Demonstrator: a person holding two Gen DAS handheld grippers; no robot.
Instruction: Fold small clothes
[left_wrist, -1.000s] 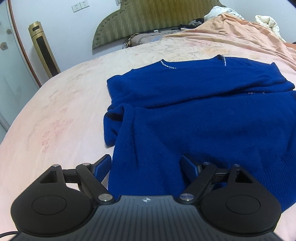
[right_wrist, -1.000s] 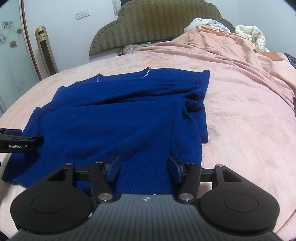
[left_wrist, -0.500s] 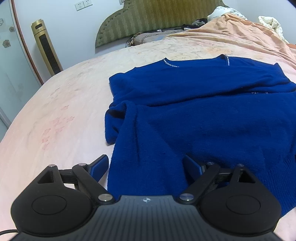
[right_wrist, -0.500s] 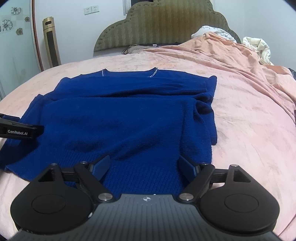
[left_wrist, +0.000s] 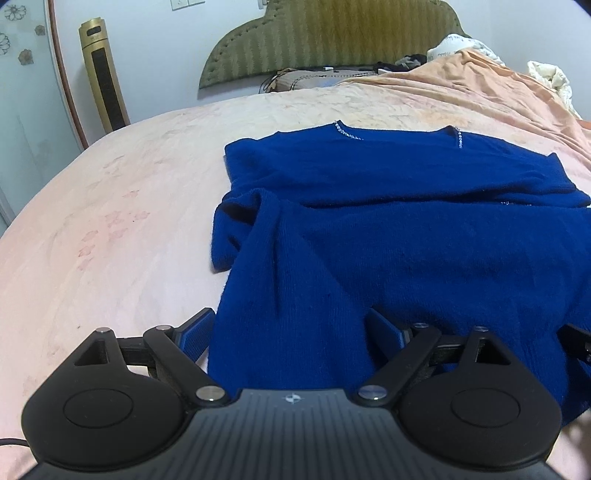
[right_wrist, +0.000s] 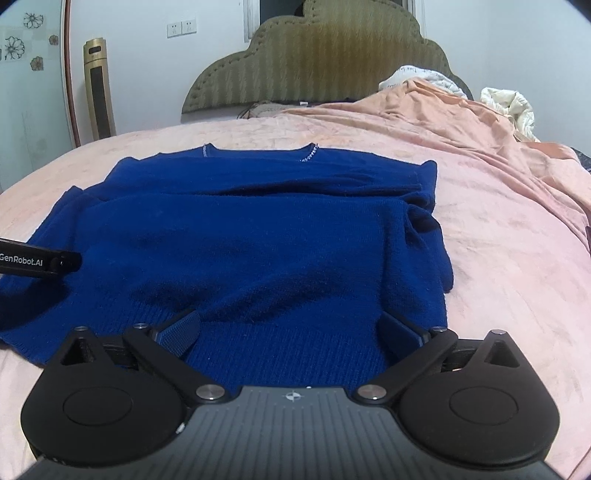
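Note:
A dark blue knit sweater (left_wrist: 406, 229) lies flat on the pink bed, neckline with a beaded trim at the far side, both sleeves folded in across the body; it also shows in the right wrist view (right_wrist: 258, 236). My left gripper (left_wrist: 291, 328) is open at the sweater's near left hem corner, jaws spread over the fabric. My right gripper (right_wrist: 291, 325) is open at the near right part of the ribbed hem. The left gripper's finger (right_wrist: 40, 262) shows at the left edge of the right wrist view. The right gripper's tip (left_wrist: 576, 341) shows at the right edge of the left wrist view.
The pink bedspread (left_wrist: 110, 229) surrounds the sweater. A rumpled peach blanket (right_wrist: 480, 147) and white bedding (right_wrist: 509, 107) lie at the far right. A green padded headboard (right_wrist: 314, 62) and a gold tower fan (right_wrist: 98, 88) stand behind the bed.
Both grippers have drawn back and lifted slightly, so more of the sweater shows. The right gripper's jaws have opened wider. The sweater has not moved.

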